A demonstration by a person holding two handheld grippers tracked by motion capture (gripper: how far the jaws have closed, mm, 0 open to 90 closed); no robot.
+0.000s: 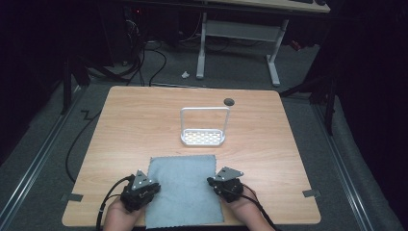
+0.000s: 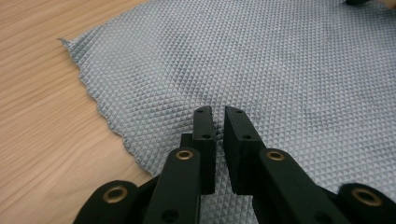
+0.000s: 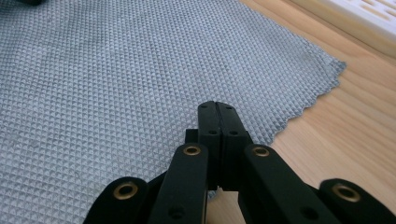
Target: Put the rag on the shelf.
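Your grey waffle-weave cloth (image 1: 183, 190) lies flat and spread at the near edge of the bench (image 1: 134, 125), with no fold or lift in it, so I judge the work on it has hardly begun. Your left tool (image 1: 153, 186) sits over the cloth's left edge, its jaws a narrow slit apart and holding nothing. Your right tool (image 1: 211, 181) sits at the right edge, jaws pressed together, empty as far as I can see. Both hands (image 1: 124, 216) rest low, wrists at the bench edge. The white rack (image 1: 203, 137) stands well beyond.

White wire-handled rack (image 1: 203, 137) mid-table (image 1: 269, 144); dark round grommet (image 1: 229, 101) behind it.
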